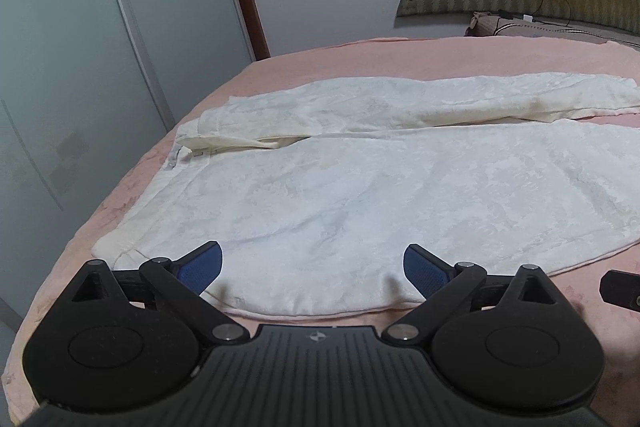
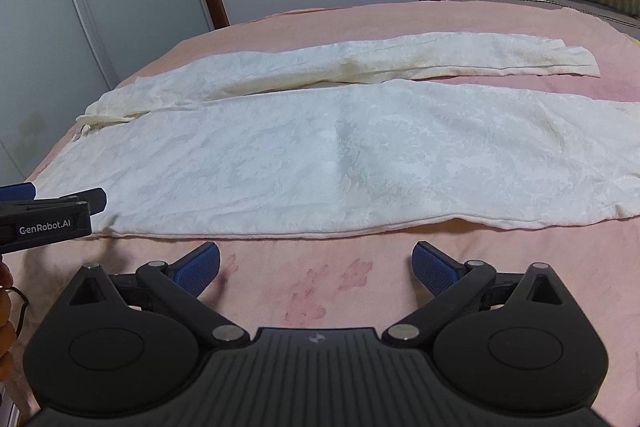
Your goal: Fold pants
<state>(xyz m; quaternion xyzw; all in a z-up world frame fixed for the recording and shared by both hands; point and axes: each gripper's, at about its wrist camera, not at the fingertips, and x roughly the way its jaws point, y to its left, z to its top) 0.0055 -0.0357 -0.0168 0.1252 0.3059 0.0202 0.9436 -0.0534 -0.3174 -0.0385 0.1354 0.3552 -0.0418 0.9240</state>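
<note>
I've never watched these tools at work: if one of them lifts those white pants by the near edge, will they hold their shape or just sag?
Probably sag: the white pants lie flat and limp on the pink bedsheet, following its surface. They look thin, so likely light. The soft wrinkles near the waistband suggest the cloth bunches easily when pushed.

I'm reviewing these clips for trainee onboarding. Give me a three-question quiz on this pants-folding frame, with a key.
1. True or false: the left gripper is shut on the white pants.
2. The pants lie on: A) a wooden table, B) a pink bedsheet, C) the floor.
3. Fill in: the right gripper hovers over bare sheet, with its jaws ____.

Key
1. False: its jaws are open over the near hem, holding nothing.
2. B.
3. open.
</note>
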